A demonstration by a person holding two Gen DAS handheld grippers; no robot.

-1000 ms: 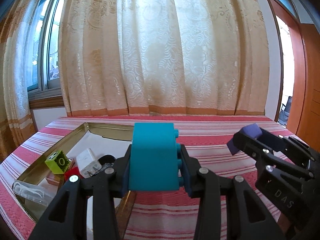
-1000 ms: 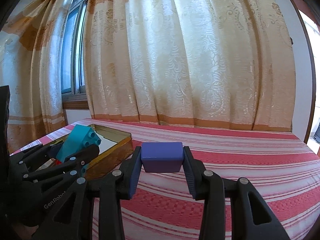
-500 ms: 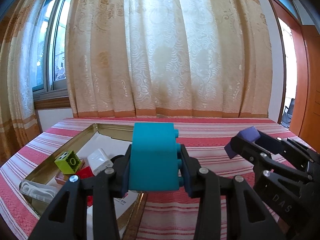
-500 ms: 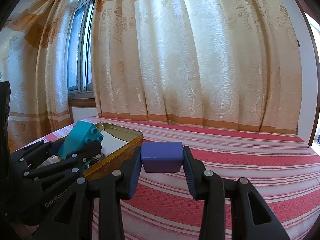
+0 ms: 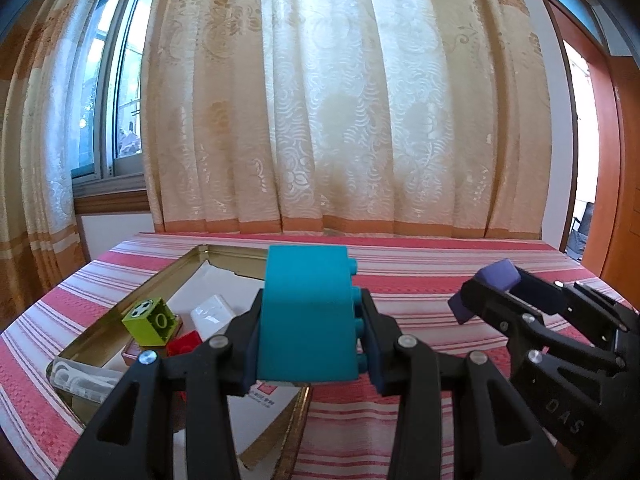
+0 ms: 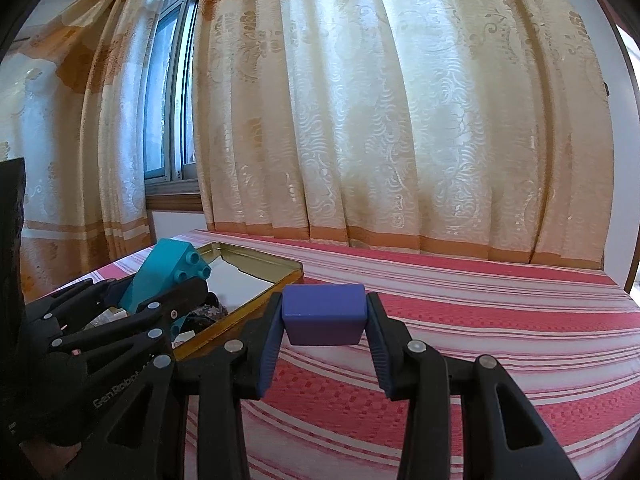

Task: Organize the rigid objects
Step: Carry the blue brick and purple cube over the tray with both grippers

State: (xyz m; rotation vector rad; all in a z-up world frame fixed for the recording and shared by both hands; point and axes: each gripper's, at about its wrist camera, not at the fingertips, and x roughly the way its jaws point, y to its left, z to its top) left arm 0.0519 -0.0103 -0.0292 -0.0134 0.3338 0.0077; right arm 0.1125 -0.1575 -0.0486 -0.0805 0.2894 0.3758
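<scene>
Cream curtain (image 5: pixel 340 120) with swirl pattern and orange hem band hangs full width behind the table, hem meeting the far edge. Red-and-white striped tablecloth (image 5: pixel 420 292) covers the table. Window (image 5: pixel 120 92) with metal frame behind the curtain's left side, wooden sill beneath. Orange-brown wooden door frame (image 5: pixel 604 184) past the table's right edge, daylight beyond.

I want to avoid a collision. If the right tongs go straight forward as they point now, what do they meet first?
Probably nothing near: beyond the purple block they hold lies only striped tablecloth, then the curtain. Depth is uncertain.
</scene>
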